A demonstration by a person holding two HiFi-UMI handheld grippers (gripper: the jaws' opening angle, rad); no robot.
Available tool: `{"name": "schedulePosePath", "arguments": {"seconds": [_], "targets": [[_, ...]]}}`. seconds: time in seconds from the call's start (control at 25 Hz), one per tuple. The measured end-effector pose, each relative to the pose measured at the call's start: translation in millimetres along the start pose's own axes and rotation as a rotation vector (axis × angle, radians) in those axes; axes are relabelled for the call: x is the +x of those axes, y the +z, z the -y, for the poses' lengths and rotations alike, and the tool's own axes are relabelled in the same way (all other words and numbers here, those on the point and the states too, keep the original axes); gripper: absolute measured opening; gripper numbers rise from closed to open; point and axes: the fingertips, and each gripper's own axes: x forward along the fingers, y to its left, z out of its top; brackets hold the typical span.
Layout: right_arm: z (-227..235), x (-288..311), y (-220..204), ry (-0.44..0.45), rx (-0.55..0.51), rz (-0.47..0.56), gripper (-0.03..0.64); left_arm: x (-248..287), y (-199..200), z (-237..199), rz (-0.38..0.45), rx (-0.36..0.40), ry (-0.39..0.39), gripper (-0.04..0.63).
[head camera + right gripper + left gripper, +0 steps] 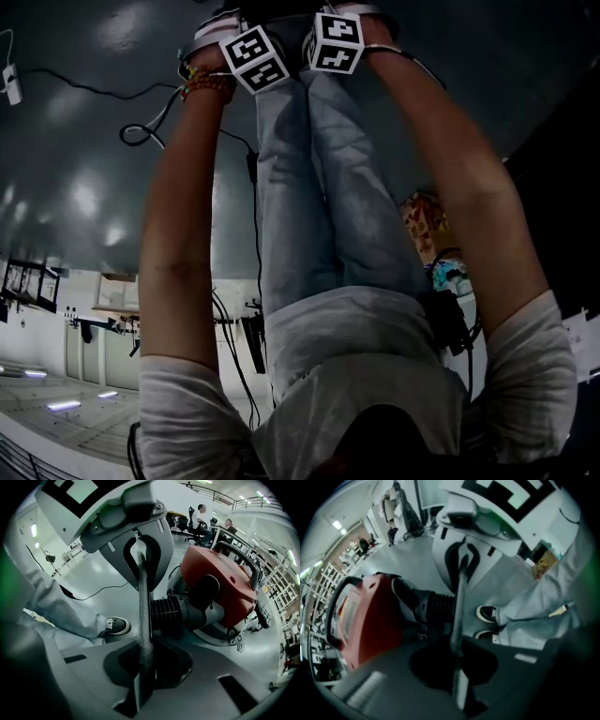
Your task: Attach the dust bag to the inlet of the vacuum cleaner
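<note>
**A:** Where's the dust bag?

**B:** No view shows it. The vacuum cleaner (220, 581) lies on the floor (93, 573), red body shut, black handle on top. A ribbed black hose (171, 613) runs into its socket. The inlet the bag fits on is hidden, so I can't tell whether a bag sits inside.

**A:** And the tools?

**B:** The left hand-held gripper (461, 581) is clenched, its jaws pressed into one thin line with nothing between them. The right hand-held gripper (142, 581) is the same: jaws together, empty. The two seem to point tip to tip, since each sees the other's white body straight ahead. Both hang low in front of the person's legs, near the vacuum but apart from it.

**A:** So which step is this?

**B:** It fits two. Either the bag is already on the inlet under the closed body, or it is somewhere out of sight and the body is yet to be opened. These views don't settle that, so I won't name a move.

**A:** The surroundings?

**B:** There's no worktop. The floor is glossy grey, with a dark cable (89, 595) trailing across it beside the person's black shoe (117, 625). It's a big open hall with strip lights, seated people at desks (201, 513) at the back, and racks along one side.
</note>
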Motion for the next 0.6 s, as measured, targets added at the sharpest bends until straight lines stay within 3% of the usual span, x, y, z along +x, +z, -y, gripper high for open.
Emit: {"name": "schedulePosePath", "arguments": {"seconds": [0.12,0.28,0.44,0.6], "targets": [[7.9,5.0,-0.8,-0.010,-0.007,-0.005,0.029,6.1,0.5,-12.0,0.010,0.025,0.008,0.023],[4.2,-11.8,4.5,-0.041,-0.017,-0.045,0.029,10.4,-3.1,-0.6,-0.008,-0.001,-0.031,0.018],[8.7,-10.0,7.6,0.017,0.036,-0.009,0.029,4.8,-5.1,-5.4,-0.047,-0.021,-0.038,0.019],[9.1,-1.9,-5.3,0.033,0.054,-0.047,0.029,-8.3,11.5,-12.9,-0.013,0.016,-0.031,0.018]]}}
